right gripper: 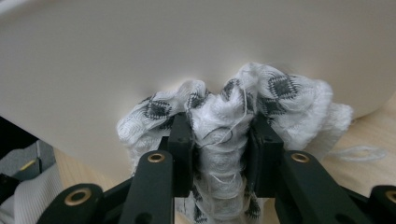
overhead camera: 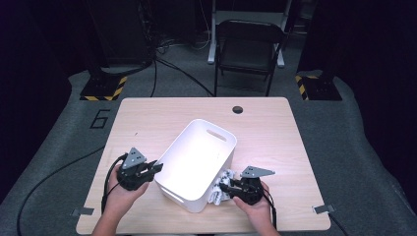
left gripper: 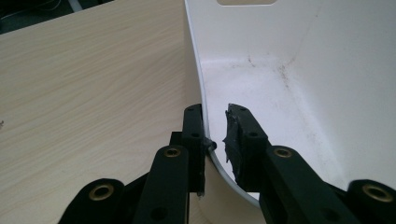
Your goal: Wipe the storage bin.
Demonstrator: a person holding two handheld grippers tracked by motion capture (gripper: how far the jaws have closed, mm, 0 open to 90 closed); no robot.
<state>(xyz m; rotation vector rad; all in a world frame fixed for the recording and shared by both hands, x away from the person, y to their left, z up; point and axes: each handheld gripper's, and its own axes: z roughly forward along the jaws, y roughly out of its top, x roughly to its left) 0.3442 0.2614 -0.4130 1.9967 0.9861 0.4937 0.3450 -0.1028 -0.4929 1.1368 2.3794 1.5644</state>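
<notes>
A dim room with a grey floor surrounds a light wooden table (overhead camera: 147, 123); a black folding chair (overhead camera: 248, 46) stands beyond its far edge, and a number 6 is marked on the floor to the left. In the high view, a white plastic bin (overhead camera: 196, 164) with a slot handle sits near the middle of the table, turned at an angle. The left gripper (overhead camera: 156, 168), held in the person's left hand (overhead camera: 123, 191), meets the bin's left rim. The right gripper (overhead camera: 222, 188), in the right hand (overhead camera: 253, 204), is at the bin's near right corner, where a bunched white cloth (overhead camera: 219, 191) with dark patterning lies on the table against the bin's outer wall.

In the left gripper view, the left gripper (left gripper: 215, 126) straddles the rim of the bin (left gripper: 280, 70): one jaw is outside the wall and one inside, with a narrow gap between them. Whether the pads actually press the wall I cannot tell. The bin's floor shows dark specks.

In the right gripper view, the right gripper (right gripper: 219, 135) is clamped on the cloth (right gripper: 280, 98), a wad of fabric squeezed between its jaws. The cloth bulges up and presses against the bin's curved outer wall (right gripper: 187, 46), with loose threads trailing onto the table (right gripper: 373, 126).
</notes>
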